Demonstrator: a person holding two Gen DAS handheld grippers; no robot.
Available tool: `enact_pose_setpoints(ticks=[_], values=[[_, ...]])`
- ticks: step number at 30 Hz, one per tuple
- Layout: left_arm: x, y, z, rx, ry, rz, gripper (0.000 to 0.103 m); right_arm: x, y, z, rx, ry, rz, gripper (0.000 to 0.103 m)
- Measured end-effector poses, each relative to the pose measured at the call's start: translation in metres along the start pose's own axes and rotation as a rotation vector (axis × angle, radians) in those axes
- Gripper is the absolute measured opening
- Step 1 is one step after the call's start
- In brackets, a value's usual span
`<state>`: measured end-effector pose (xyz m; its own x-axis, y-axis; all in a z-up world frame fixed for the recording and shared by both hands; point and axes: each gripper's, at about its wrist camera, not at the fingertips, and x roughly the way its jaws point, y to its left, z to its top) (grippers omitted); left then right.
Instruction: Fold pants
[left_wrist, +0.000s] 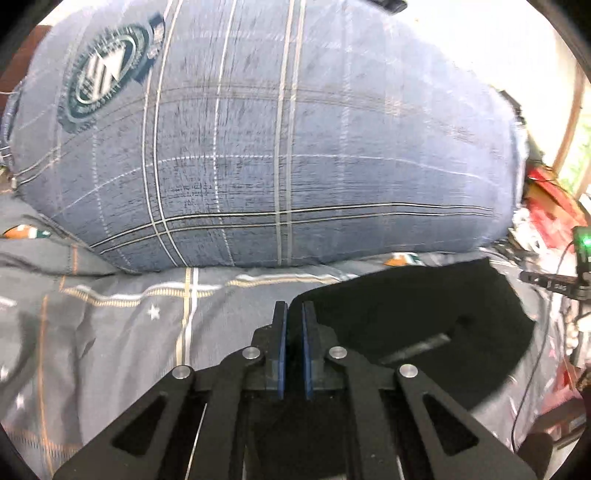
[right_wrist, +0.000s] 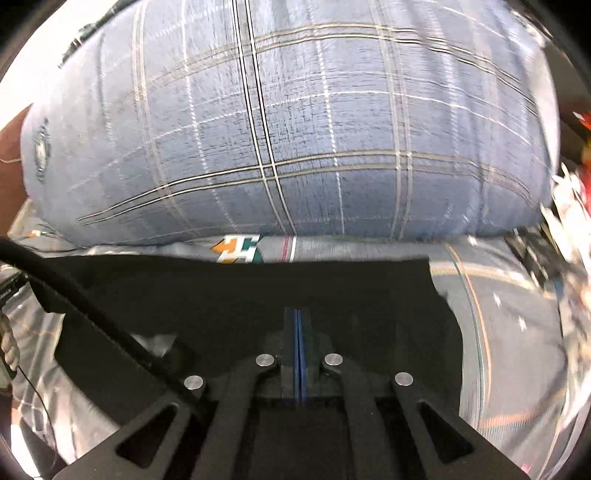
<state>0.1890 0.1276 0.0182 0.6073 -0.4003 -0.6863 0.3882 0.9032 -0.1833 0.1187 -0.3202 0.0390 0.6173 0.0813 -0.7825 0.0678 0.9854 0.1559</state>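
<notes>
Your left gripper (left_wrist: 294, 314) points down over the bed, its blue-padded fingers (left_wrist: 281, 332) drawn nearly together with only a thin gap left. The black fabric pants (left_wrist: 413, 325) lie mostly to the right of them, with an edge reaching in by the right finger; whether that edge is pinched you cannot tell from this view. To the left spreads the grey bedsheet with white stars and tan stripes (left_wrist: 110, 332). Behind it sits the big blue plaid pillow (left_wrist: 277, 147), and only this view shows its round dark-green badge (left_wrist: 101, 74) clearly at the upper left; the lettering on it is too blurred to read. At the far right a small black device with a green light (left_wrist: 583, 243) stands amid red clutter.

Your right gripper (right_wrist: 298, 325) has its fingers pressed fully together, and the pants spread wide right across the frame beneath and around them, so a grip on the cloth cannot be confirmed. This view alone shows a black cable (right_wrist: 92, 314) crossing the left side, and an orange, white and green block motif (right_wrist: 236, 249) printed on the sheet just under the pillow; it reads as no clear word.
</notes>
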Motion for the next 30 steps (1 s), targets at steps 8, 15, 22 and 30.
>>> enact_pose_setpoints(ticks=[8,15,22,30], values=[[-0.035,0.000,-0.032,-0.008,0.017,-0.009,0.006,-0.011,-0.011,-0.045,0.074,0.056,-0.006,0.009],[-0.016,0.027,-0.029,-0.066,0.041,-0.021,0.007,0.029,0.001,0.009,-0.059,0.066,-0.131,0.080],[0.004,0.000,-0.044,0.059,0.043,-0.130,0.059,0.109,0.007,0.056,-0.233,0.199,-0.168,0.079],[0.025,-0.081,-0.073,0.404,0.112,-0.147,0.059,0.152,-0.006,0.066,-0.298,0.310,-0.064,0.079]])
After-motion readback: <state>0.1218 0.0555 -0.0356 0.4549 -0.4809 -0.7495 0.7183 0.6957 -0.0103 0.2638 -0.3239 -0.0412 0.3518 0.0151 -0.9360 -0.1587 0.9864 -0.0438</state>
